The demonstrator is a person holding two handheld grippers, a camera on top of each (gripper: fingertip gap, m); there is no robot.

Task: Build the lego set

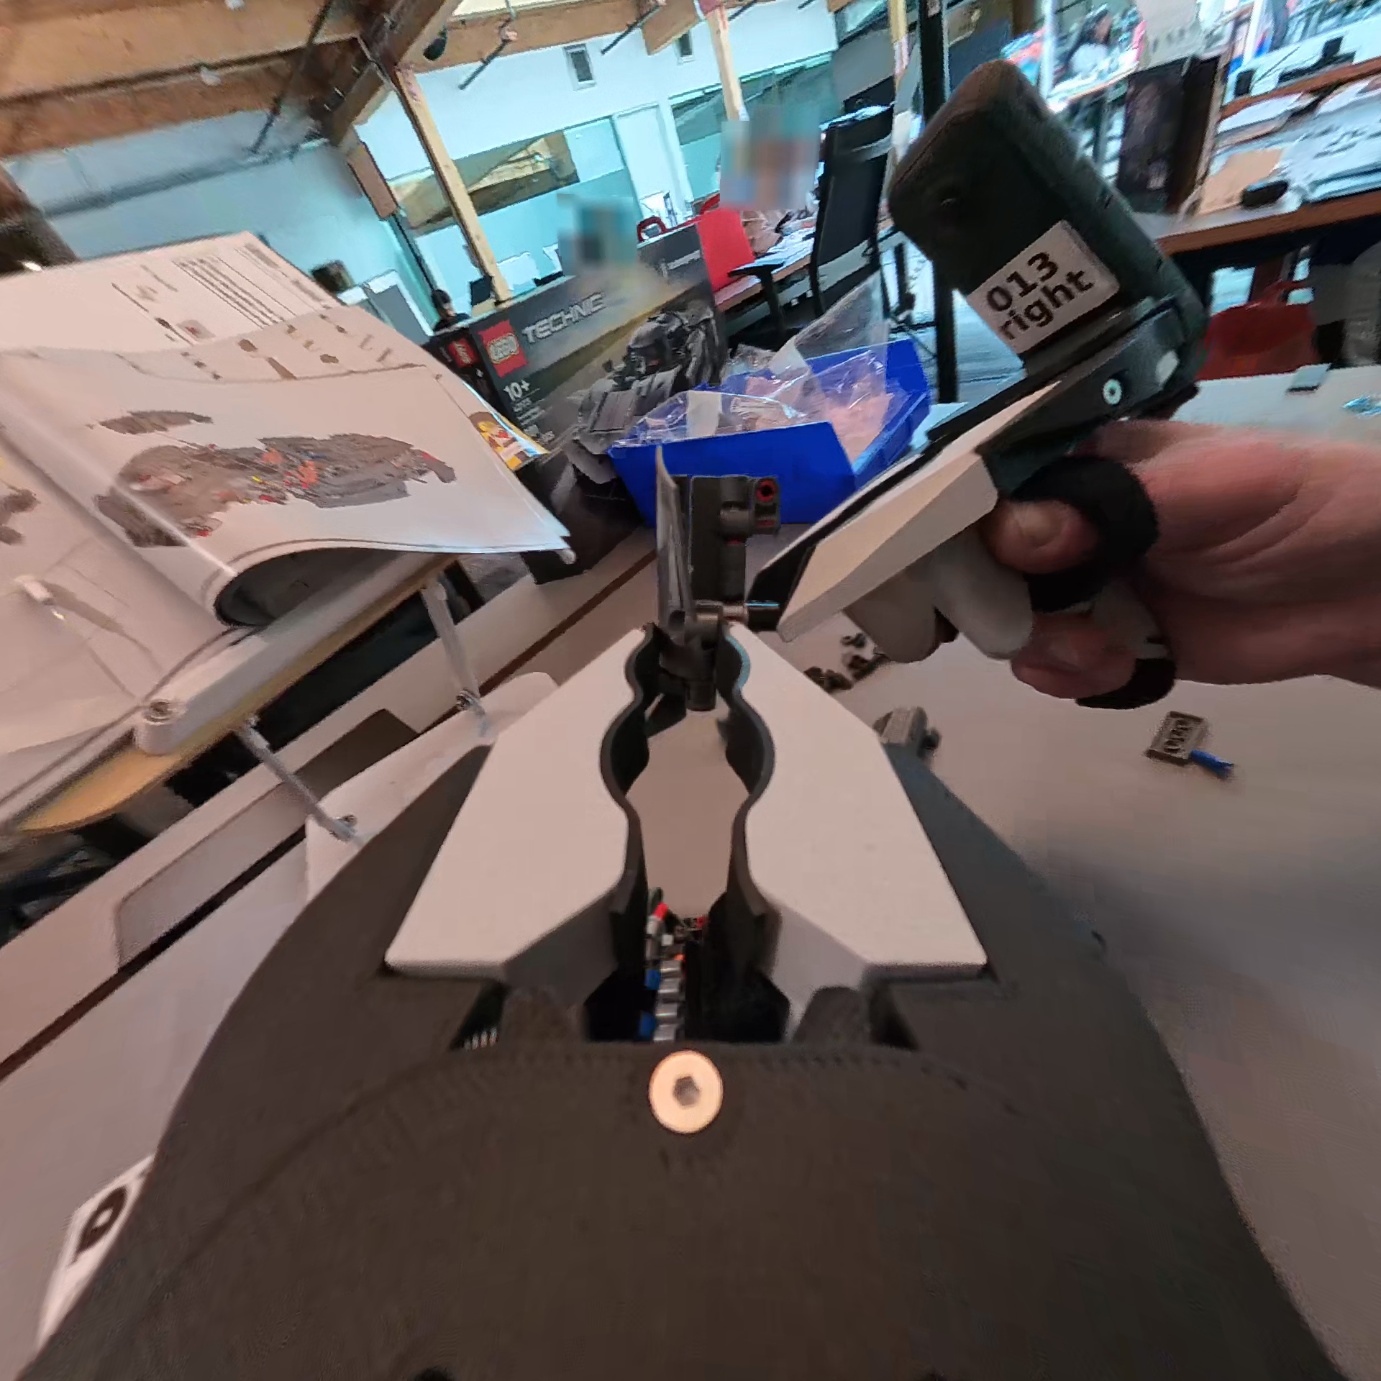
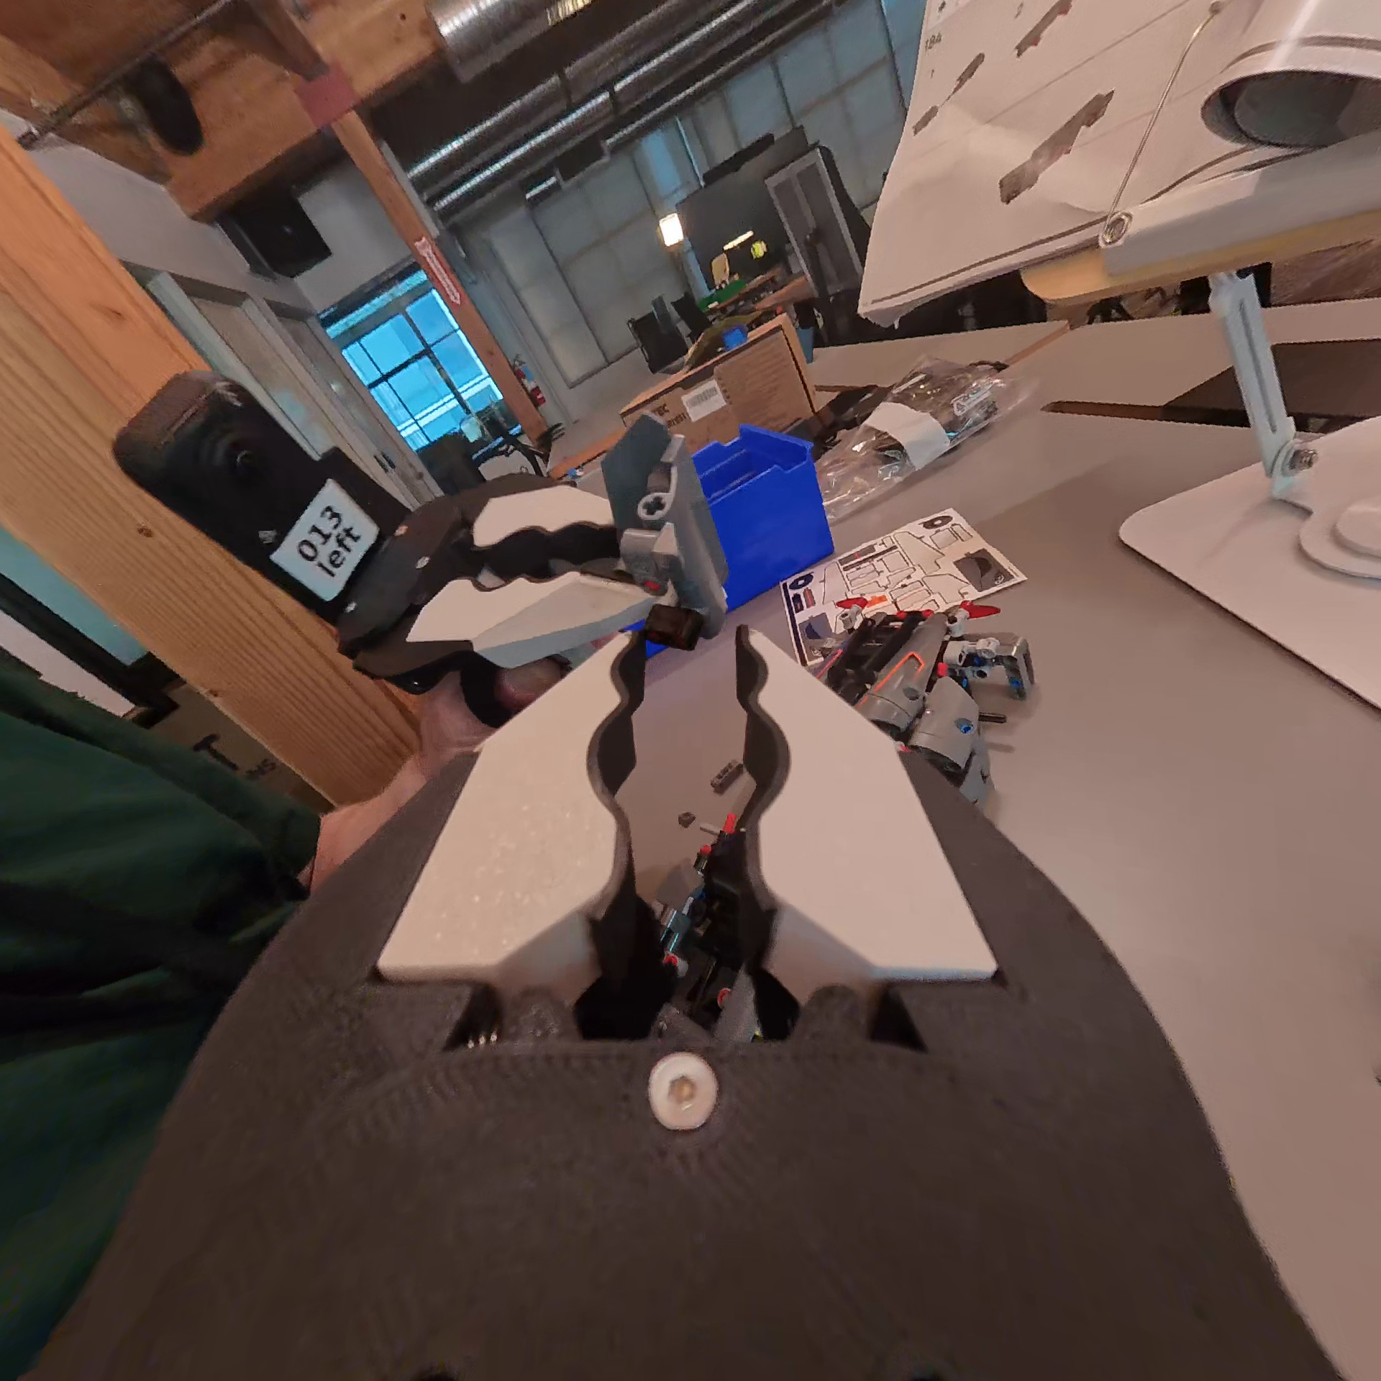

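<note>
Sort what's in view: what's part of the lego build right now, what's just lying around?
In play:
- left tool, shut on grey sub-assembly
- right tool, open, beside it
- partly built model
- instruction booklet on stand

Lying about:
- blue bin
- sticker sheet
- bags of parts
- set box

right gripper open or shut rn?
Open. The right gripper shows a clear gap between its fingertips with nothing in it; its tips sit beside the lego piece.

two grippers (image 2: 684,639) (image 2: 635,579), one blue bin (image 2: 770,501), one booklet (image 1: 246,418)
</note>
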